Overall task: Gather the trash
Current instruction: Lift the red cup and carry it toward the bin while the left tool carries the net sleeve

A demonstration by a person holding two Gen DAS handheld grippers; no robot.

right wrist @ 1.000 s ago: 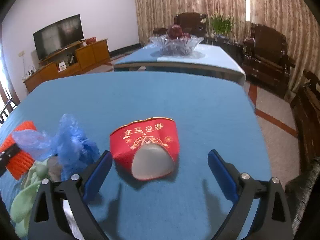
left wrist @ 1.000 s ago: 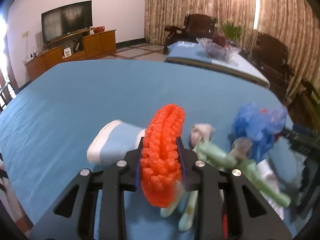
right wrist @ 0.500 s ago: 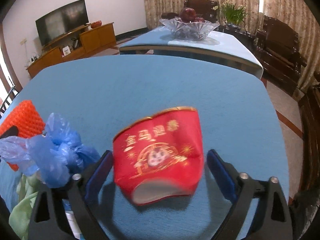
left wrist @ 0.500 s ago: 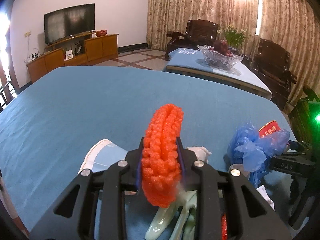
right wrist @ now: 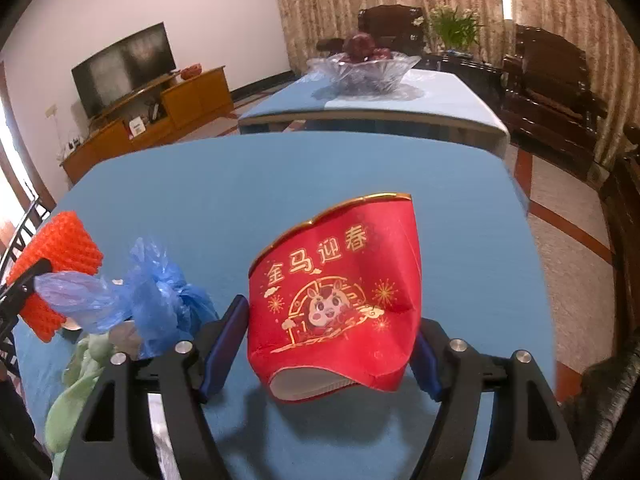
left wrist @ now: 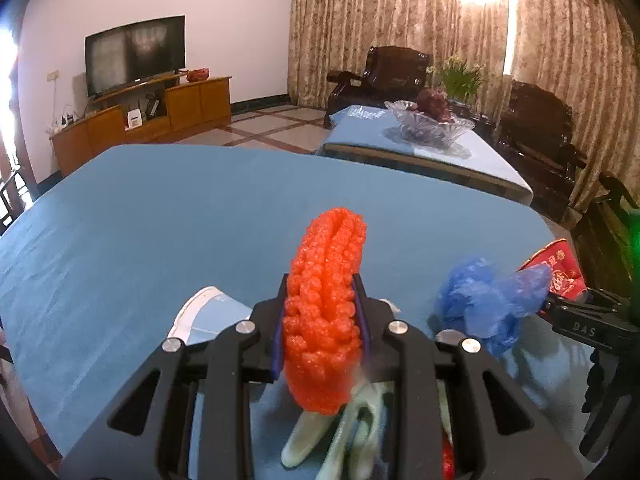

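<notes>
My left gripper point(left wrist: 320, 304) is shut on an orange foam net point(left wrist: 328, 264), held upright above the blue table. Under it lie a pale green glove point(left wrist: 352, 432) and a white-and-blue paper cup point(left wrist: 208, 312). A crumpled blue plastic bag point(left wrist: 480, 300) sits to its right. In the right wrist view, a squashed red paper cup point(right wrist: 336, 264) with gold print stands tilted between the blue pads of my right gripper point(right wrist: 332, 316). The jaws are closing and both pads touch the cup's sides. The blue bag point(right wrist: 160, 300) and the orange net point(right wrist: 60, 256) are to its left.
The blue tablecloth point(left wrist: 160, 220) stretches ahead. Beyond it stands a second table with a glass fruit bowl point(left wrist: 432, 124). A TV cabinet point(left wrist: 140, 120) lines the far left wall. Dark wooden chairs point(right wrist: 624, 240) crowd the table's right edge.
My right gripper has moved forward around the red cup and its jaws have narrowed onto it; the cup has tipped up from lying on the cloth. The left gripper keeps its hold on the net.
</notes>
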